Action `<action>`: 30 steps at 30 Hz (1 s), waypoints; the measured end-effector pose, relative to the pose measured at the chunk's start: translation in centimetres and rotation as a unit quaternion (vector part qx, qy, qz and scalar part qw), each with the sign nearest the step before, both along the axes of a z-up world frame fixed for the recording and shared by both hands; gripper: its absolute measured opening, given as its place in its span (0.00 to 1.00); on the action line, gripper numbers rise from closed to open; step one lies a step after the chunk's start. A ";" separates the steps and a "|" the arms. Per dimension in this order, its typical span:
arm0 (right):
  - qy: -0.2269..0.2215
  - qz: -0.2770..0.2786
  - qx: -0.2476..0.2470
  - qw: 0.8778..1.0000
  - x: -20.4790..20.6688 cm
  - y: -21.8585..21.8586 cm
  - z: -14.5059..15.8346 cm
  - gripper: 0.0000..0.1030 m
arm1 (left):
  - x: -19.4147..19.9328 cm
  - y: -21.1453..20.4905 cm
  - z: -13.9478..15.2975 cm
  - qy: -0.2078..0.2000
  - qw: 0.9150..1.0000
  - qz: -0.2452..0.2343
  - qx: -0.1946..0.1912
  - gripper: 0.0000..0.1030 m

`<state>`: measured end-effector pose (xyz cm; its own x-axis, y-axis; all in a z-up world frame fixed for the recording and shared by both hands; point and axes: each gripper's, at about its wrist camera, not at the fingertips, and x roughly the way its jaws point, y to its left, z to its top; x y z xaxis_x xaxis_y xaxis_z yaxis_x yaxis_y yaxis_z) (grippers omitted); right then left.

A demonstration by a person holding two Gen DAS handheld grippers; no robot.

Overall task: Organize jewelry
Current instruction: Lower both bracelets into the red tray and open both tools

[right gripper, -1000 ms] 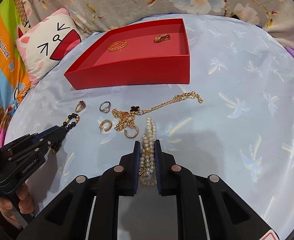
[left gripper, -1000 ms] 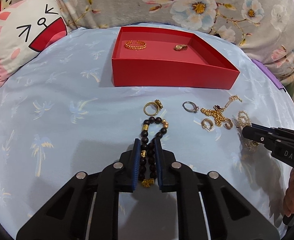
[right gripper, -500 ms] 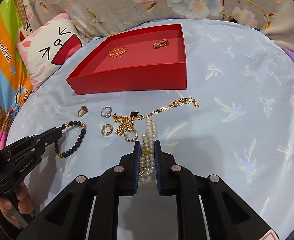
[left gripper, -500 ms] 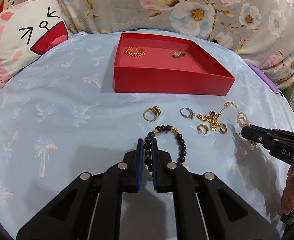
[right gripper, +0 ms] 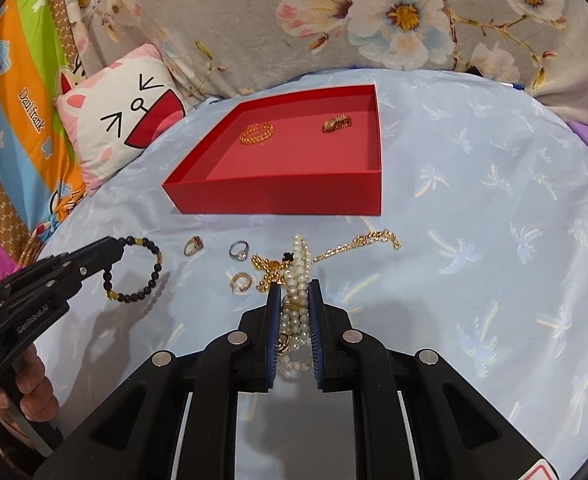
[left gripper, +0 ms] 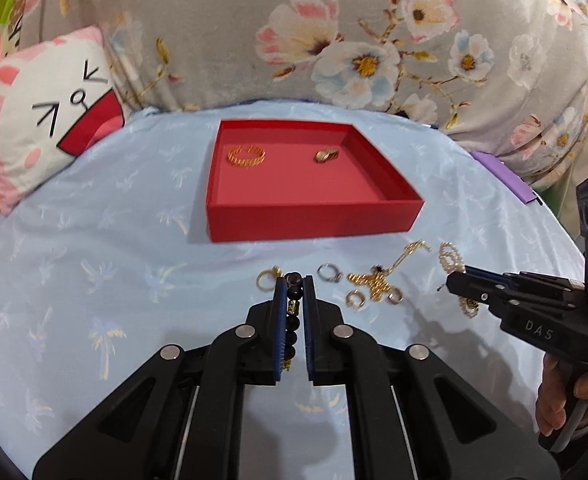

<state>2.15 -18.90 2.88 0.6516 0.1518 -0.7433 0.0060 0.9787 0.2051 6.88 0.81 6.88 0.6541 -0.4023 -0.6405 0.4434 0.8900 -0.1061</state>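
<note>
My left gripper (left gripper: 294,280) is shut on a black bead bracelet (left gripper: 292,322), which hangs above the blue cloth; from the right wrist view the same black bead bracelet (right gripper: 150,276) dangles as a loop off the left gripper (right gripper: 120,244). Between the pads of my right gripper (right gripper: 292,285), which is shut, sits a pearl bracelet (right gripper: 298,268), lifted off the cloth. The right gripper (left gripper: 451,278) also shows at the right of the left wrist view. A red tray (left gripper: 313,220) beyond holds a gold bangle (left gripper: 246,156) and a gold ring (left gripper: 325,155).
Loose on the cloth lie a gold ring (right gripper: 194,245), a silver ring (right gripper: 238,250), gold hoop earrings (right gripper: 242,282) and a gold chain (right gripper: 353,244). A cat-face pillow (right gripper: 122,120) sits at the left, floral fabric behind. A hand (left gripper: 561,396) holds each gripper.
Both grippers have risen, each with its bracelet. The black bead bracelet left the cloth and now hangs from the left gripper; the pearl bracelet has come up with the right one.
</note>
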 end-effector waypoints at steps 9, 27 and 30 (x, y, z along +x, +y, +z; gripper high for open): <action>-0.021 0.005 -0.020 1.000 4.4 -2.4 4.3 0.12 | 3.3 -3.1 6.9 -0.055 0.998 -0.027 -0.006 0.07; 0.061 0.007 -0.024 0.998 21.3 -2.9 -1.2 0.12 | 21.9 -8.0 -0.5 0.089 0.996 0.001 -0.016 0.07; 0.078 0.007 -0.039 0.996 22.6 -2.6 -2.1 0.12 | 23.2 -7.3 -2.3 0.109 0.994 0.024 0.008 0.07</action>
